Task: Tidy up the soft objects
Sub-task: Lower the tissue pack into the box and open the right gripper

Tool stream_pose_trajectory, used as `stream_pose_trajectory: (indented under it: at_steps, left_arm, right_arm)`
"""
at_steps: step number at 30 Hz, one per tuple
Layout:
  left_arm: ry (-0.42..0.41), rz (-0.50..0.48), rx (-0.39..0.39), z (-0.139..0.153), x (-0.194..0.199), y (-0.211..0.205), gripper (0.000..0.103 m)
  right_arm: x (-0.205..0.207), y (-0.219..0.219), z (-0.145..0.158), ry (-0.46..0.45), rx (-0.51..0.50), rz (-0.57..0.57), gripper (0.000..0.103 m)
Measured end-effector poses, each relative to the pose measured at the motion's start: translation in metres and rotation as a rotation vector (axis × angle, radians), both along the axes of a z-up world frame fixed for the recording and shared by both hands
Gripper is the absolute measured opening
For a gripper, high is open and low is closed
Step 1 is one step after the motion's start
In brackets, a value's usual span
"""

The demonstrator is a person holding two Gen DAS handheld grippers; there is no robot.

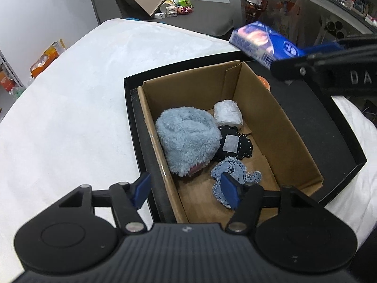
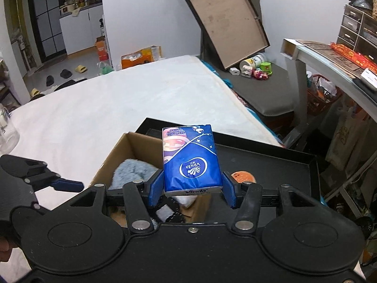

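Note:
A cardboard box [image 1: 259, 108] stands in a black tray [image 1: 318, 118] on the white bed. In it lie a fluffy light-blue plush [image 1: 188, 141], a white wrapped bundle [image 1: 228, 115], a black stitched patch [image 1: 235, 145] and a frayed denim piece [image 1: 235, 172]. My left gripper [image 1: 186, 192] hangs open over the box's near left corner, with nothing between its pads. My right gripper [image 2: 192, 189] is shut on a blue tissue pack [image 2: 192, 158], held in the air above the box's far right side. The same tissue pack [image 1: 264, 42] shows in the left wrist view.
An orange ball [image 2: 242, 176] lies in the tray beside the box. The white bed [image 1: 70, 94] spreads to the left. Beyond it a brown board [image 2: 226, 23] leans over a grey bench with small toys [image 2: 254, 69]. A cluttered shelf [image 2: 329, 54] stands at the right.

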State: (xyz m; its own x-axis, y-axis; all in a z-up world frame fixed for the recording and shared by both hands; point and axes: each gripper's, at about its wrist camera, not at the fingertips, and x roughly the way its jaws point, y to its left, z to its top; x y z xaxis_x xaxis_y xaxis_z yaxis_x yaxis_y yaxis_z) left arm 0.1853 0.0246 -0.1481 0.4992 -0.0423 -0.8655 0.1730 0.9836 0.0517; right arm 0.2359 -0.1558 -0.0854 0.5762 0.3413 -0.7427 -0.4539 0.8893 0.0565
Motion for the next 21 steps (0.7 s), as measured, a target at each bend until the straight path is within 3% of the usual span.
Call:
stream_pose_trajectory:
  at_steps: [4, 14, 21]
  left_arm:
    - [0.002, -0.004, -0.028, -0.001, -0.001, 0.005, 0.042]
    - [0.035, 0.004, -0.041, -0.011, -0.003, 0.019, 0.017]
    - [0.042, 0.004, -0.064, -0.01, -0.008, 0.022, 0.016]
  right_arm:
    - [-0.009, 0.009, 0.001, 0.008, -0.014, 0.011, 0.051]
    - [-0.021, 0.023, -0.001, 0.02, -0.045, 0.02, 0.052]
    - [-0.026, 0.025, -0.006, 0.046, -0.082, 0.006, 0.068]
